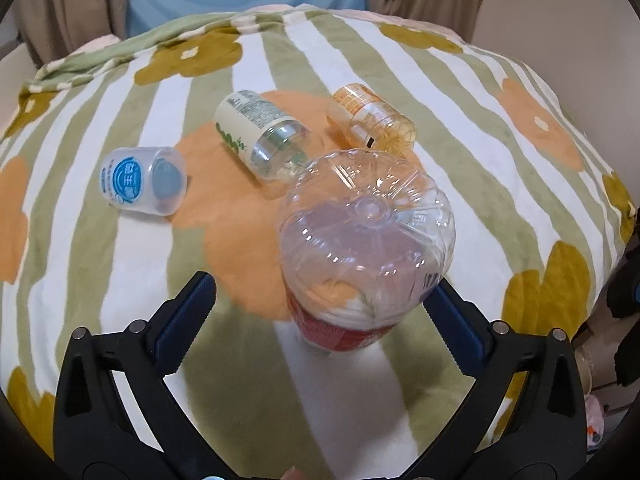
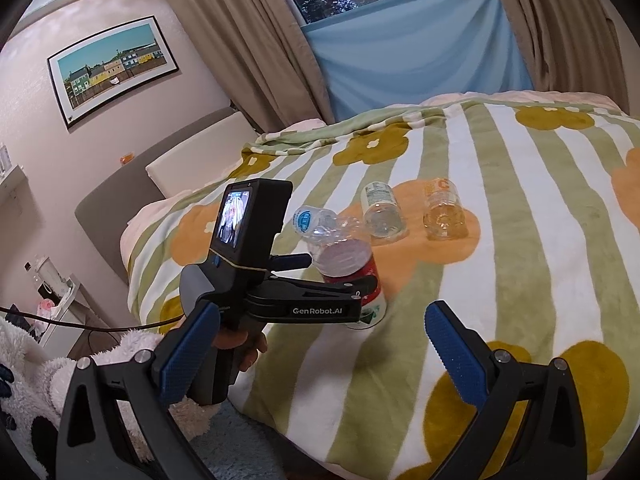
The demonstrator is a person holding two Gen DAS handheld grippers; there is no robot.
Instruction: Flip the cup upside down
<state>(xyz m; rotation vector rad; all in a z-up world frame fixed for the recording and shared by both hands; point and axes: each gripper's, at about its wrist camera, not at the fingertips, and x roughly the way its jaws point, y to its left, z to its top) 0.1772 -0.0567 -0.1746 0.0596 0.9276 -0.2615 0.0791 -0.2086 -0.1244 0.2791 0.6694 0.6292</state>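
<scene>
A clear plastic cup (image 1: 360, 248) with a red label stands base up on the striped flower blanket (image 1: 480, 140). It sits between the fingers of my left gripper (image 1: 320, 286), which is open; the right finger (image 1: 452, 320) is close to the cup's side and the left finger stands well off. In the right wrist view the same cup (image 2: 348, 260) shows between the left gripper's (image 2: 341, 270) jaws. My right gripper (image 2: 322, 312) is open near the bed's edge, with nothing in it.
Three other cups lie on their sides behind: a blue-labelled one (image 1: 140, 180), a cream and green one (image 1: 256, 136), an orange one (image 1: 368, 120). A hand (image 2: 240, 344) holds the left gripper. Headboard (image 2: 120, 200), curtains (image 2: 240, 40) and a side table surround the bed.
</scene>
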